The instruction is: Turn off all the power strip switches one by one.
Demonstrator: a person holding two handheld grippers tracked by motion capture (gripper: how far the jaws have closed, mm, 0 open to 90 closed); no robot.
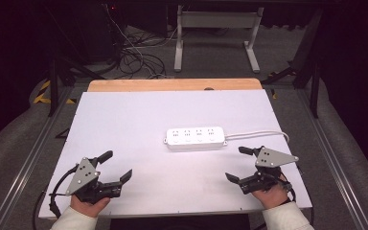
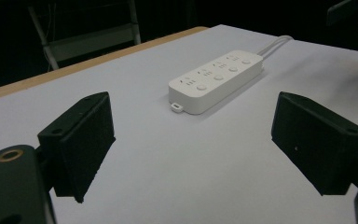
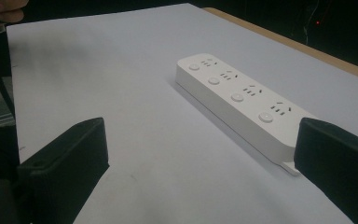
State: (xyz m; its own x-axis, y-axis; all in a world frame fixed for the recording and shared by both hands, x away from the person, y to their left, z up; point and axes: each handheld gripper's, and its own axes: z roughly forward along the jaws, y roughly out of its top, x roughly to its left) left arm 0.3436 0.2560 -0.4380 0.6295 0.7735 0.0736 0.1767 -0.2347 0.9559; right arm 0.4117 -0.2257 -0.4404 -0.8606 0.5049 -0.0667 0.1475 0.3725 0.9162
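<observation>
Left to right. The left tool [image 1: 117,166], held in the person's left hand [image 1: 88,203] at the near left of the white desk [image 1: 124,120], has its jaws spread wide and holds nothing; its gripper view shows bare desk between the two black pads. Ahead of this tool and to its right, well apart from it, lies the white power strip [image 1: 195,138], flat on the desk with its four socket groups and round buttons facing up. A small mounting tab [image 2: 176,107] projects from the strip's end nearest the left tool. The strip's white cable [image 1: 258,134] leaves the opposite end and runs beyond the right tool. The right tool [image 1: 235,164], held in the right hand [image 1: 272,194] at the near right of the desk, is likewise fully open and empty; the strip lies ahead of it and to its left, nearer to it than to the left tool, with one end of the strip close to its far jaw in the right gripper view. Neither tool touches the strip.

Step in hand, as judged: the start, both tools poised before any approach. The next move calls for carrying a tool forward and inward to the strip, with the open jaws set across its narrow width or a pad over a button.
</observation>
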